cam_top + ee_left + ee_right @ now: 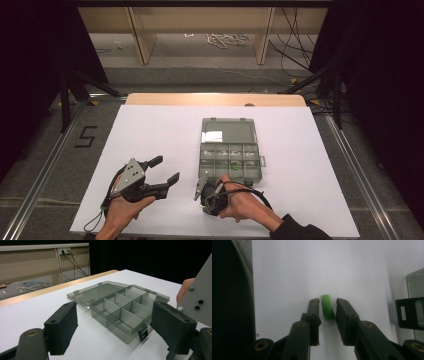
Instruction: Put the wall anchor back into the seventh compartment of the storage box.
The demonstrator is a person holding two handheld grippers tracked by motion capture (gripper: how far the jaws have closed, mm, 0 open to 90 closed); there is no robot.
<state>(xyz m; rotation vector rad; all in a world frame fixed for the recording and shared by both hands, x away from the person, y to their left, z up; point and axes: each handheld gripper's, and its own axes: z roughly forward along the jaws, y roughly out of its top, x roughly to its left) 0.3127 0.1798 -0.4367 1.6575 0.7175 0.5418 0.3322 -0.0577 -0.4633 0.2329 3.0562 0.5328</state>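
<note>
A small green cylinder lies on the white table sheet. My right gripper points down over it, with one jaw close on each side of it and thin gaps still showing. In the high view the right gripper stands just in front of the near left corner of a clear grey compartment box, whose lid lies open and flat behind it. My left gripper hovers open to the left of the box, with nothing between its jaws. The left gripper view looks between the jaws at the box.
The box latch and a box corner show at the right edge of the right gripper view. Wooden shelving and loose cables lie beyond the table's far edge. Metal floor rails run along both sides.
</note>
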